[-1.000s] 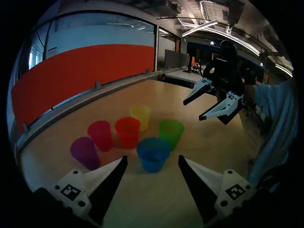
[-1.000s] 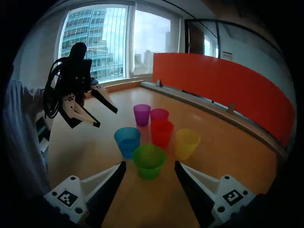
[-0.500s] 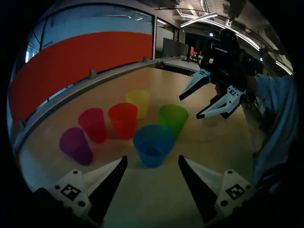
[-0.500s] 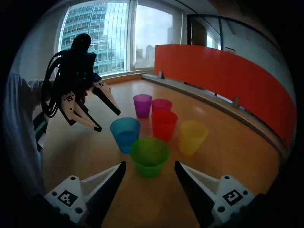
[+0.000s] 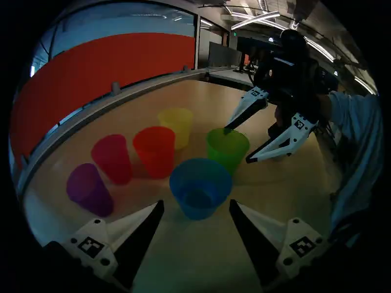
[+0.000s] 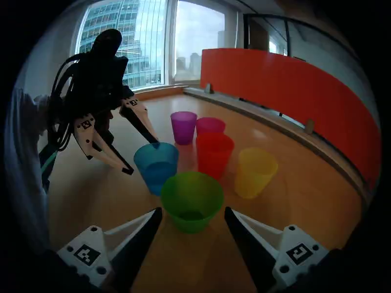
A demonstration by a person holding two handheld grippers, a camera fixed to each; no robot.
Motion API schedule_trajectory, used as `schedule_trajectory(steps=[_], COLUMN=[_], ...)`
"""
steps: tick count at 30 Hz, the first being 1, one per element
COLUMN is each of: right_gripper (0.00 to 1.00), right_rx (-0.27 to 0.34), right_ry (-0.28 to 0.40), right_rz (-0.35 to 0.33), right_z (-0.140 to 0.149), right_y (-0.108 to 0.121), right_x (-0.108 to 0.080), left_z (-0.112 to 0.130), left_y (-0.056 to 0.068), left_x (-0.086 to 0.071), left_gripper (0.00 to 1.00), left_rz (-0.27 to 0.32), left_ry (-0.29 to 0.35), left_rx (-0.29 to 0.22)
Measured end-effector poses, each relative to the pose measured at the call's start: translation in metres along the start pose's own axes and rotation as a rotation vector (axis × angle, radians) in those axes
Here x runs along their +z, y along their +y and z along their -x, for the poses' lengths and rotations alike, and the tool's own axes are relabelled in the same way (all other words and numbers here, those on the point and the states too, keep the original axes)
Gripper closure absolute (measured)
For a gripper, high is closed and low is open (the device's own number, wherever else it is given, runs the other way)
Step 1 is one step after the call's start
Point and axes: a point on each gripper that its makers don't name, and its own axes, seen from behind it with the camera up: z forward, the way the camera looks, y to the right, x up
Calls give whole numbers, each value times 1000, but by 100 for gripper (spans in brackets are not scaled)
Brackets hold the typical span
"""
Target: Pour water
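On the wooden table (image 5: 288,190), six coloured cups (image 5: 154,149) stand clustered. Left gripper (image 5: 195,201) gapes wide and empty, the seemingly part-filled blue cup (image 5: 200,188) near, just ahead of its tips. Right gripper (image 6: 192,209) gapes empty too, the green cup (image 6: 192,198) just ahead.

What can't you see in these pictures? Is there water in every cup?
Inside the purple cup and pink cup: left gripper view, their own walls hide it.
Pink cup's bottom: right gripper view, behind the red cup.
Right claw tip against the green cup: left gripper view, touching or just in front, cannot tell.
The person's sleeve: left gripper view, cut off at the edge.
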Motion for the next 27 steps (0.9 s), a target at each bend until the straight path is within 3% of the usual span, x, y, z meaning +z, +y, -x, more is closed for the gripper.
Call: schedule_trajectory(steps=[15,27], right_gripper=[1,1], right_rx=[11,8], right_ry=[-1,4], right_rz=[-9,-14], right_z=[-7,-11], right_y=[-2,-3], right_x=[17,19], left_z=[-11,-17], left_y=[2,10], left_x=[14,19], left_gripper=[0,1], left_rz=[19,36], left_ry=[9,15], left_rx=[-3,-12])
